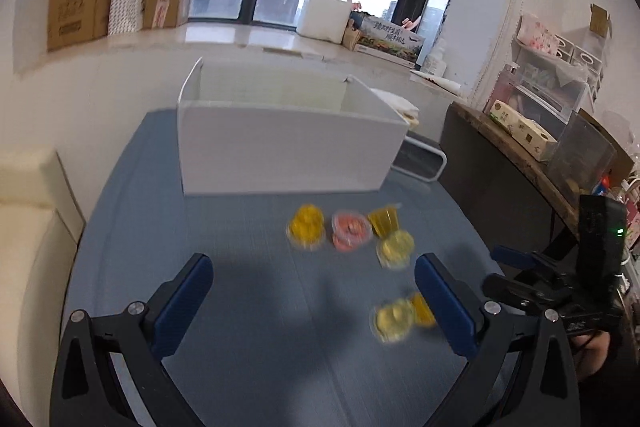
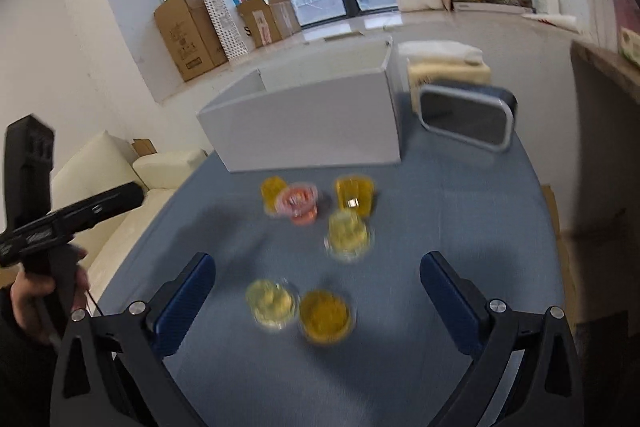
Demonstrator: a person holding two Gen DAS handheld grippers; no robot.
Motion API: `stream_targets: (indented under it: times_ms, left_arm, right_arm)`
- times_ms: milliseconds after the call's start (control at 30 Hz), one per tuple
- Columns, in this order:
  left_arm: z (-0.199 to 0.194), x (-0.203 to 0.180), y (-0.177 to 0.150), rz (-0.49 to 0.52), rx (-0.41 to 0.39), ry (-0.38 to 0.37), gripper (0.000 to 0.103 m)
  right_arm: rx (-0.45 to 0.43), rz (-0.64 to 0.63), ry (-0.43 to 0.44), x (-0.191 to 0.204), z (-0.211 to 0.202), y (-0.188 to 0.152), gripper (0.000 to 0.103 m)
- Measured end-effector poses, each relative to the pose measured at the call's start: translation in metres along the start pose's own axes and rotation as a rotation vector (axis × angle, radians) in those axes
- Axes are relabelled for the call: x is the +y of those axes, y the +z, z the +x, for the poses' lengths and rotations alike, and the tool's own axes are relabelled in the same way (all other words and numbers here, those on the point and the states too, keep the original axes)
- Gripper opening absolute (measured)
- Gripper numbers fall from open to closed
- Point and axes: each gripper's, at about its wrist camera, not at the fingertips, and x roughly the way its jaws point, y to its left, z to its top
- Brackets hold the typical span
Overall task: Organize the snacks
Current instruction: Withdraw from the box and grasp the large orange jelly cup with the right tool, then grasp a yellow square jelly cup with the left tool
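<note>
On the blue table (image 1: 248, 307) six small jelly cups lie loose in front of an open white box (image 1: 288, 147), which we take to be where the snacks should go. Four cluster near the box: an orange cup (image 1: 306, 227), a pink cup (image 1: 351, 231), an amber cup (image 1: 385, 221) and a pale yellow cup (image 1: 396, 247). Two lie nearer us, a pale yellow cup (image 2: 272, 303) touching an orange-yellow cup (image 2: 326, 315). We hold our left tool (image 1: 314, 301) spread wide and empty above bare table, its right finger just beside the near pair. Our right tool (image 2: 318, 301) is likewise spread and empty, framing that same pair, probably because they lie closest. Both views are blurred, so finer detail escapes us.
</note>
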Motion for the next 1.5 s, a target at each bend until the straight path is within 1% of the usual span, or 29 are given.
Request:
stream_targets:
  times_ms: [133,233,300,467,600,700,767,800,833,867,900,967,1033,1167,1333,1400,1433,1500]
  left_arm:
    - [-0.004,-0.004,-0.018,0.014,0.021,0.018,0.103]
    - [-0.006,-0.003,-0.025,0.003,0.030,0.012,0.103]
    - [-0.007,-0.004,-0.029,0.006,0.035,0.017,0.103]
    - [-0.006,-0.003,-0.034,0.003,0.046,0.010,0.103]
    - [-0.004,-0.004,-0.035,0.008,0.054,0.009,0.103]
    - [0.000,-0.006,-0.037,0.007,0.064,0.006,0.103]
    - [0.003,-0.007,-0.038,0.008,0.071,0.002,0.103]
    - [0.005,-0.008,-0.038,0.011,0.075,0.001,0.103]
    - [0.005,-0.009,-0.039,0.014,0.077,0.001,0.103]
    - [0.007,-0.010,-0.039,0.017,0.081,0.001,0.103]
    - [0.009,-0.011,-0.040,0.021,0.086,0.001,0.103]
    - [0.012,-0.012,-0.042,0.024,0.096,0.004,0.103]
    - [0.016,-0.013,-0.044,0.027,0.106,0.005,0.103]
    - [0.027,-0.021,-0.047,0.049,0.134,-0.003,0.103]
    - [0.051,-0.049,-0.052,0.138,0.183,-0.029,0.103]
    - [0.063,-0.063,-0.051,0.174,0.209,-0.027,0.103]
    - [0.070,-0.069,-0.051,0.187,0.216,-0.019,0.103]
    - [0.080,-0.076,-0.047,0.179,0.220,-0.013,0.103]
  right_arm:
    - [0.032,-0.013,-0.012,0.005,0.009,-0.016,0.103]
    - [0.040,-0.029,-0.019,0.010,0.015,-0.022,0.103]
    - [0.047,-0.036,-0.041,0.012,0.022,-0.025,0.103]
    - [0.090,-0.043,-0.093,0.010,0.042,-0.024,0.103]
    - [0.082,-0.013,-0.111,0.001,0.043,-0.024,0.103]
    - [0.091,-0.019,-0.150,-0.004,0.046,-0.026,0.103]
    - [0.119,-0.034,-0.151,-0.004,0.053,-0.030,0.089]
    - [0.129,-0.046,-0.155,-0.003,0.056,-0.030,0.073]
    - [0.137,-0.062,-0.162,-0.001,0.060,-0.031,0.062]
    - [0.130,-0.099,-0.190,0.003,0.061,-0.031,0.051]
    - [0.130,-0.109,-0.181,0.005,0.062,-0.031,0.039]
    - [0.130,-0.094,-0.152,0.004,0.061,-0.029,0.038]
    - [0.121,-0.084,-0.145,0.003,0.059,-0.031,0.038]
    - [0.092,-0.066,-0.106,0.002,0.044,-0.034,0.038]
    - [0.041,-0.048,-0.092,0.001,0.017,-0.034,0.038]
    - [0.023,-0.035,-0.093,-0.002,0.003,-0.034,0.038]
    - [0.019,-0.035,-0.094,-0.003,-0.002,-0.034,0.038]
    - [0.010,-0.045,-0.111,-0.004,-0.012,-0.035,0.038]
